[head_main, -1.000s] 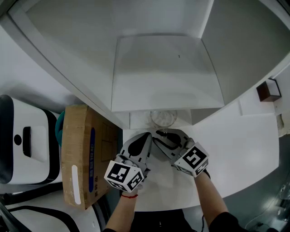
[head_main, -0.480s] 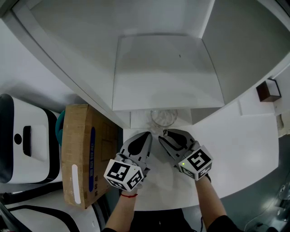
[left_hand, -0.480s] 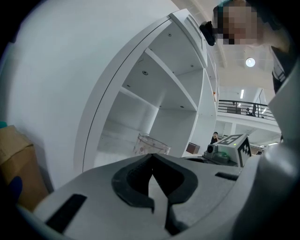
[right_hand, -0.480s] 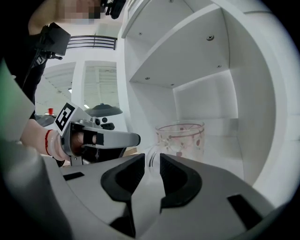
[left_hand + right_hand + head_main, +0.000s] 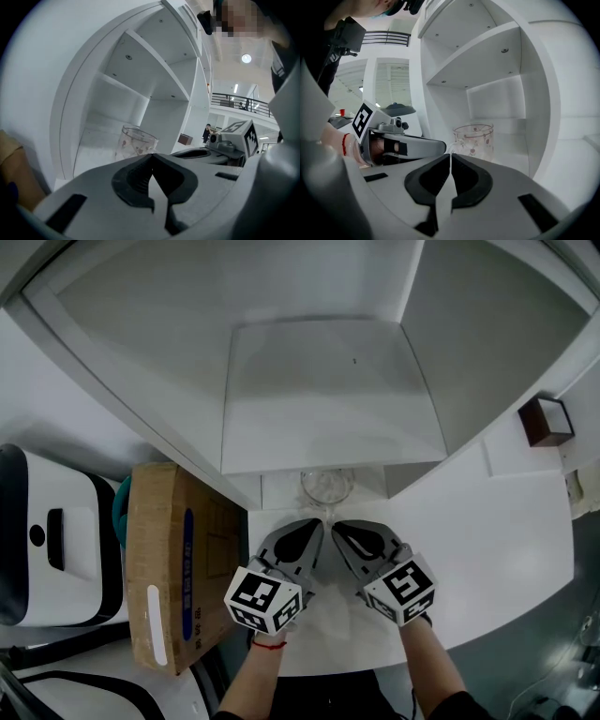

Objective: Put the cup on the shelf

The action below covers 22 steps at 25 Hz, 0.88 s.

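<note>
A white curved worktop (image 5: 506, 521) fills the lower right of the head view, and a white shelf unit (image 5: 319, 399) fills the top. At centre, the clear glass cup with small red motifs (image 5: 327, 486) stands in the lowest compartment. The right gripper (image 5: 336, 525) has backed off it, level with the left gripper (image 5: 317, 525). In the left gripper view we see the fingers clenched on nothing, with the cup beyond them. The right gripper view shows the same. We judge the placing done.

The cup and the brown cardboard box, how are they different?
The cup is clear with small red motifs; the cardboard box is opaque brown. The cup stands upright in the shelf's lowest compartment; the cardboard box lies outside it, at the head view's left. The cardboard box looks far bigger than the cup. Shared: neither is held; the left gripper and right gripper are shut, empty.
</note>
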Each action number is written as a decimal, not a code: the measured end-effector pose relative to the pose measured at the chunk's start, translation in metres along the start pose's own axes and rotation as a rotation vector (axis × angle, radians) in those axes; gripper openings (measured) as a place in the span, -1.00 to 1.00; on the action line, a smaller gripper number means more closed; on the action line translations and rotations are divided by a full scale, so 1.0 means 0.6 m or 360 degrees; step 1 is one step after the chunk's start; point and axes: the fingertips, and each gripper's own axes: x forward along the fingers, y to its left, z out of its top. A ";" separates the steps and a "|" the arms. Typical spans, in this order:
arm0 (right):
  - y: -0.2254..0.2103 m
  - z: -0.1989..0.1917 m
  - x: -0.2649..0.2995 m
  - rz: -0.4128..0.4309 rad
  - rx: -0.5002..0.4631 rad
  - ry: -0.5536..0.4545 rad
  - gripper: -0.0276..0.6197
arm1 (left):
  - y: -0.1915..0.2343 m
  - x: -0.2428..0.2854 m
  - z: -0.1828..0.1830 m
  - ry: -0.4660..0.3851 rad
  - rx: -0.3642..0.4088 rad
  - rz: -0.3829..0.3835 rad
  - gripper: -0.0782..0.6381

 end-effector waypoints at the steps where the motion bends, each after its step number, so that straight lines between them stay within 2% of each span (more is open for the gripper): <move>1: 0.002 -0.001 -0.001 -0.0004 0.0009 0.0002 -0.89 | -0.004 0.003 -0.004 0.0028 0.0024 -0.0006 -0.76; 7: 0.013 -0.002 0.003 -0.0022 -0.0008 0.0016 -0.91 | -0.009 0.011 -0.007 0.0075 0.0092 0.0002 -0.77; 22: -0.003 0.003 0.015 -0.0065 0.0023 -0.0007 -0.91 | 0.007 0.026 -0.004 0.0077 0.0076 0.0032 -0.77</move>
